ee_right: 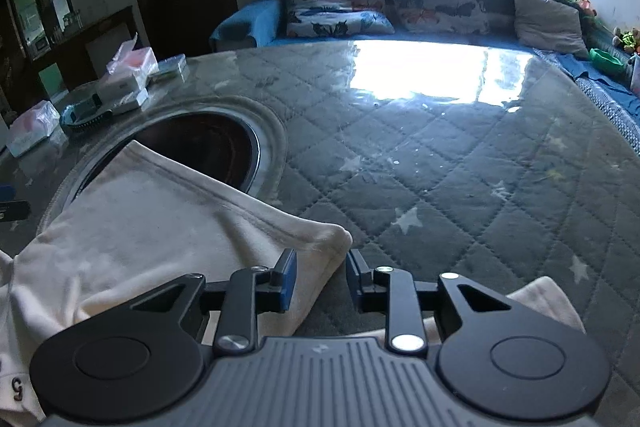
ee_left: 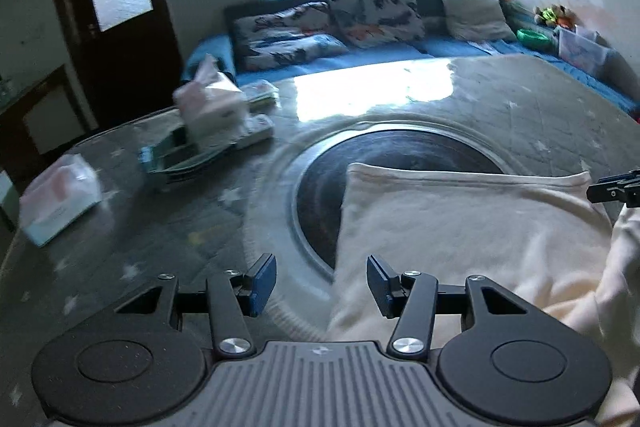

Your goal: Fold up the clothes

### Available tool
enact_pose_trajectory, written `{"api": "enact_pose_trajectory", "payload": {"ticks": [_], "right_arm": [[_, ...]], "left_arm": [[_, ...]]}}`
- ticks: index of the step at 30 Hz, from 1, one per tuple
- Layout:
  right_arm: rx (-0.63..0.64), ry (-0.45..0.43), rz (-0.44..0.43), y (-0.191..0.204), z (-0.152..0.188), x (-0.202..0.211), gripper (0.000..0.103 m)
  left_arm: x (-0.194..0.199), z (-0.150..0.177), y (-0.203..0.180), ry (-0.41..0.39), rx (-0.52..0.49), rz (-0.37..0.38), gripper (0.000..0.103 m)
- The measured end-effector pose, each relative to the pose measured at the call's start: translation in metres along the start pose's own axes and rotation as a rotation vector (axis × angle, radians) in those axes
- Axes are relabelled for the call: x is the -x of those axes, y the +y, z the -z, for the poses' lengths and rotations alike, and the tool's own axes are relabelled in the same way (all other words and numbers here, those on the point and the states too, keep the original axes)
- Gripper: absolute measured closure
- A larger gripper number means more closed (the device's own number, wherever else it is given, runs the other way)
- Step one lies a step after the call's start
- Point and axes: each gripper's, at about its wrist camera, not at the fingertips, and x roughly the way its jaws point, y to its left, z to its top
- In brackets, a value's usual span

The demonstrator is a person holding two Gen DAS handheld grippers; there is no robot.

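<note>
Across the lower centre of both wrist views, a cream garment (ee_left: 460,227) is spread on the quilted table cover (ee_right: 440,167), partly over the dark round inset (ee_left: 400,151). The left gripper (ee_left: 322,285) is held wide at its left edge; the right gripper (ee_right: 320,281) is held parted about the hemmed corner, nothing clamped, presumably for a fold. The garment's near end is cut off, so its fold state cannot be determined.
</note>
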Motion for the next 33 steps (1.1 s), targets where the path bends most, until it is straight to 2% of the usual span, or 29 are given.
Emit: {"api": "enact_pose_trajectory", "payload": {"ticks": [5, 10, 13, 14, 15, 16, 18, 20, 28, 33], "right_arm": [[0.006, 0.020, -0.003, -0.001, -0.003, -0.012, 0.076], [0.024, 0.024, -0.006, 0.002, -0.011, -0.017, 0.092], [0.040, 0.014, -0.006, 0.006, -0.018, -0.020, 0.094], [0.047, 0.009, -0.006, 0.008, -0.021, -0.020, 0.094], [0.054, 0.002, -0.006, 0.010, -0.026, -0.022, 0.094], [0.061, -0.005, -0.006, 0.012, -0.031, -0.023, 0.094], [0.075, -0.020, -0.005, 0.016, -0.040, -0.025, 0.094], [0.089, -0.034, -0.005, 0.020, -0.050, -0.027, 0.094], [0.147, -0.098, 0.004, 0.039, -0.090, -0.042, 0.095], [0.181, -0.132, 0.026, 0.051, -0.115, -0.061, 0.096]], "left_arm": [[-0.033, -0.008, -0.007, 0.040, -0.010, 0.029, 0.049], [-0.056, -0.015, -0.009, 0.067, -0.014, 0.035, 0.050], [-0.066, -0.018, -0.010, 0.079, -0.018, 0.050, 0.051], [-0.068, -0.018, -0.010, 0.074, -0.017, 0.058, 0.057], [-0.070, -0.019, -0.009, 0.065, -0.018, 0.070, 0.070], [-0.071, -0.020, -0.010, 0.059, -0.019, 0.078, 0.076], [-0.072, -0.021, -0.011, 0.046, -0.032, 0.061, 0.097], [-0.072, -0.022, -0.011, 0.028, -0.047, 0.035, 0.100], [-0.079, -0.041, 0.012, -0.023, 0.017, -0.065, 0.100], [-0.095, -0.042, 0.030, 0.027, 0.089, -0.084, 0.099]]}}
